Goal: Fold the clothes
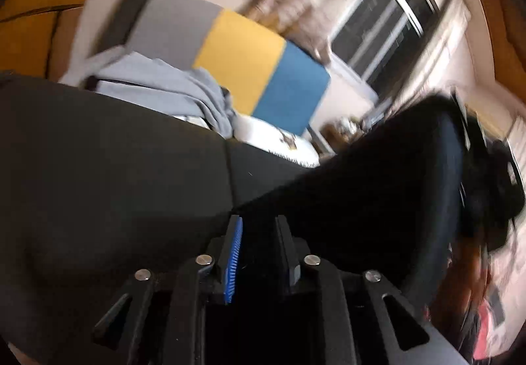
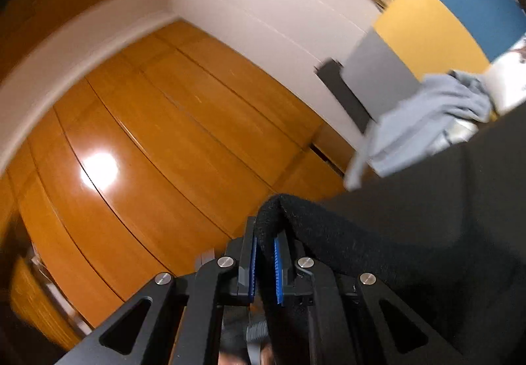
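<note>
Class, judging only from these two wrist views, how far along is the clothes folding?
Done: nothing looks folded; the light blue garment lies rumpled by the headboard. In hand: the right gripper pinches the black garment by a thick edge, with the cloth spread wide past the left gripper. Left: folding both.

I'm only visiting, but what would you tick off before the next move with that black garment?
1. Right gripper has the black garment: ok, a thick folded edge sits between its blue pads.
2. Left gripper has the garment: cannot tell, the cloth is dark and blurred at its jaws.
3. Garment spread flat between the grippers: not ok, it hangs bunched.
4. Light blue clothes clear of the garment: ok, behind it.
5. Landing surface visible: cannot tell.
</note>
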A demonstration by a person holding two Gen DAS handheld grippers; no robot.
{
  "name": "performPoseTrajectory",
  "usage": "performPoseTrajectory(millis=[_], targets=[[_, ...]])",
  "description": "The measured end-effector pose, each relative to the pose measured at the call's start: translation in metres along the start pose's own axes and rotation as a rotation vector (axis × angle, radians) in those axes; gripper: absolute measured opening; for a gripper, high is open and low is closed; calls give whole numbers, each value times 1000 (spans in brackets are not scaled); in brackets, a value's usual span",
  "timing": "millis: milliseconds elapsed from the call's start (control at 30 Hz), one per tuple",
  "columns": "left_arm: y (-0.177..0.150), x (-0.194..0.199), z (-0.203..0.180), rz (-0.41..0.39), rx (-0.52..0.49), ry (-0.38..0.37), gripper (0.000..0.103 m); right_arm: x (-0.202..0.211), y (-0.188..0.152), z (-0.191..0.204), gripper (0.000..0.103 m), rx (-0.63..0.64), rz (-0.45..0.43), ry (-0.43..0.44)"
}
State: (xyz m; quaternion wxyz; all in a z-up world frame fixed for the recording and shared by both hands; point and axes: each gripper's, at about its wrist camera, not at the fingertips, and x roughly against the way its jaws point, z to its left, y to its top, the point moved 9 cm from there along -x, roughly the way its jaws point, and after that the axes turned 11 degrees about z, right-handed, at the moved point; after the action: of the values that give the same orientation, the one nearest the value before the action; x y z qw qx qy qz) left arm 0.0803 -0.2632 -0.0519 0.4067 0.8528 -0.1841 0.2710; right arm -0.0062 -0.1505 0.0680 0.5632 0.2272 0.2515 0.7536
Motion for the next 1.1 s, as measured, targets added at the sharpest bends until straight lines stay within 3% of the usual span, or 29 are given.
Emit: performPoseTrajectory(millis=[33,67,133,200,233,333,433,500,567,633,767,900,1000,1100], targets=[[1,11,8,-17,9,21,19,-4,19,1,19,-24,-28,38],[1,21,16,-36,15,53,19,-7,38,1,27,-35,-61,46],[-4,35,28,-58,24,111,19,-8,69,-3,30,-26,-133,-10],[-14,40,33,-43,5,140,19,-9,90,-11,54,-4,-161,-76],[-20,37,33,-25,-14,145,19,-11,95,-17,58,13,-145,-121],[-35,25,27,39,-66,142,20,-9,84,-40,61,56,-88,-277],[-51,6,-4,114,-156,75,28,17,47,-86,76,39,-21,-430],[-60,-10,-31,153,-235,35,33,39,14,-128,77,-7,38,-563],[-75,-33,-59,213,-311,16,45,63,-20,-172,77,-96,86,-676],[-89,-58,-83,272,-383,19,46,87,-52,-211,77,-189,120,-770],[-93,-110,-106,311,-471,160,46,130,-79,-244,77,-273,98,-887],[-101,-153,-102,384,-501,268,46,144,-37,-244,80,-119,57,-1013],[-107,-168,-86,421,-477,286,47,150,3,-254,83,6,52,-1112],[-112,-181,-72,455,-465,302,48,157,41,-283,84,110,131,-1257]])
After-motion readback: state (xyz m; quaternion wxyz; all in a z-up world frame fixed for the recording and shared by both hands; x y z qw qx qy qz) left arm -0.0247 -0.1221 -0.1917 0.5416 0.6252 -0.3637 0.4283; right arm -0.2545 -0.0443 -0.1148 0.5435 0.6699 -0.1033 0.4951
